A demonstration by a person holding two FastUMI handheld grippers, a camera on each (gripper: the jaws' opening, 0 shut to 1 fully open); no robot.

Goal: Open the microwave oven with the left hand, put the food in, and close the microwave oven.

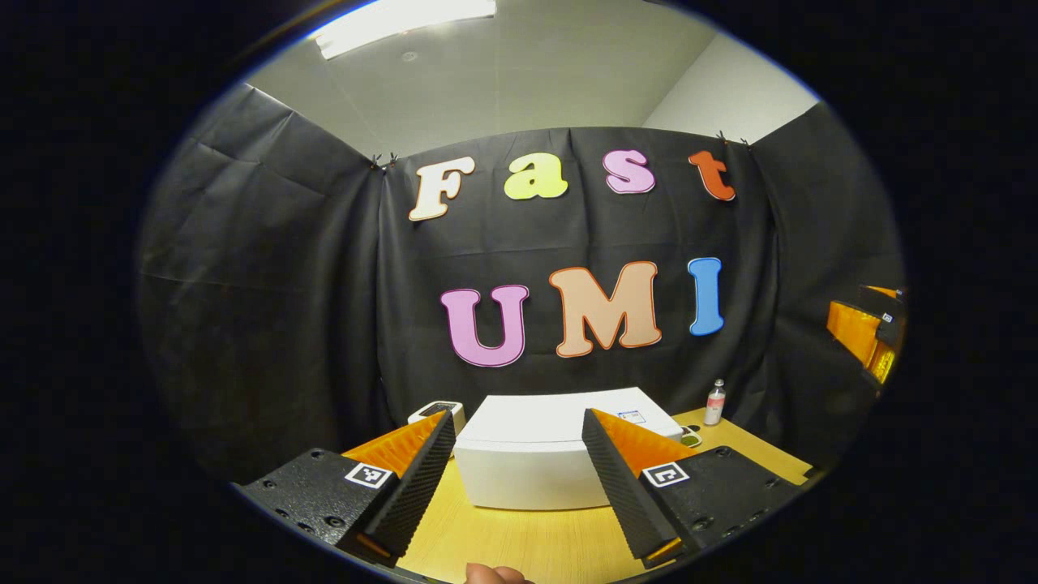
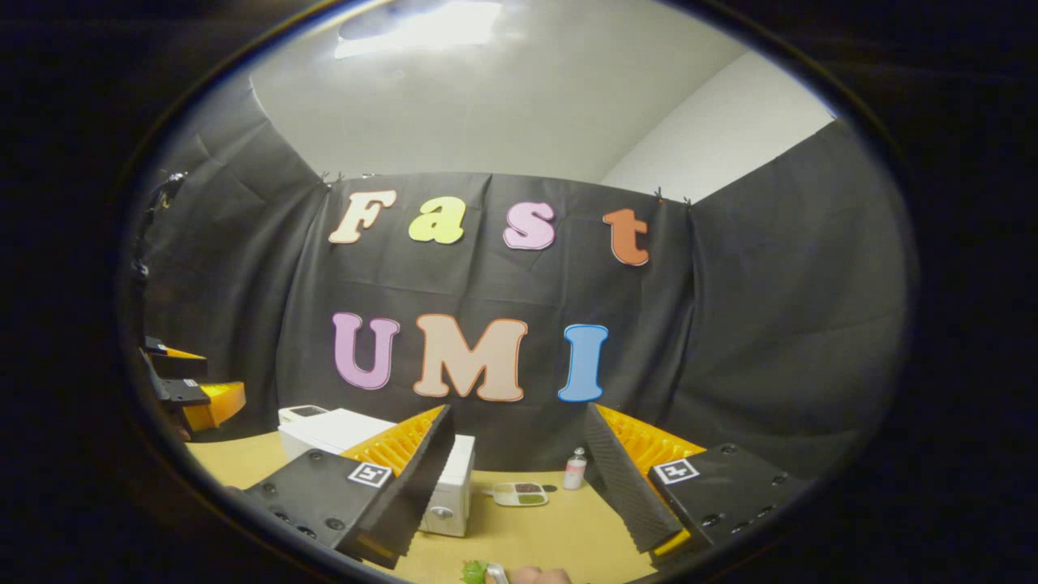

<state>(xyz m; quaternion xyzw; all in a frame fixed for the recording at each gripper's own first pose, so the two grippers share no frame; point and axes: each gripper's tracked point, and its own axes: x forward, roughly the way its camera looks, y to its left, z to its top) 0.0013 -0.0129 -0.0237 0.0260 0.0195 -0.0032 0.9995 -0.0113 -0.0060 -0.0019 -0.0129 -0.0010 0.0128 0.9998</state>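
White box-shaped microwave oven stands on the yellow wooden tabletop, blocking the back centre. Bare tabletop lies open in front of it. To its right, a small clear bottle and a compartmented food tray occupy the surface, slightly apart.

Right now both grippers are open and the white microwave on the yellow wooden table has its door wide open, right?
Not quite. The white box-shaped microwave has its door shut, flush with the body, as the right gripper view shows. The rest holds: it stands on the yellow wooden table, and the left gripper and right gripper are both open.
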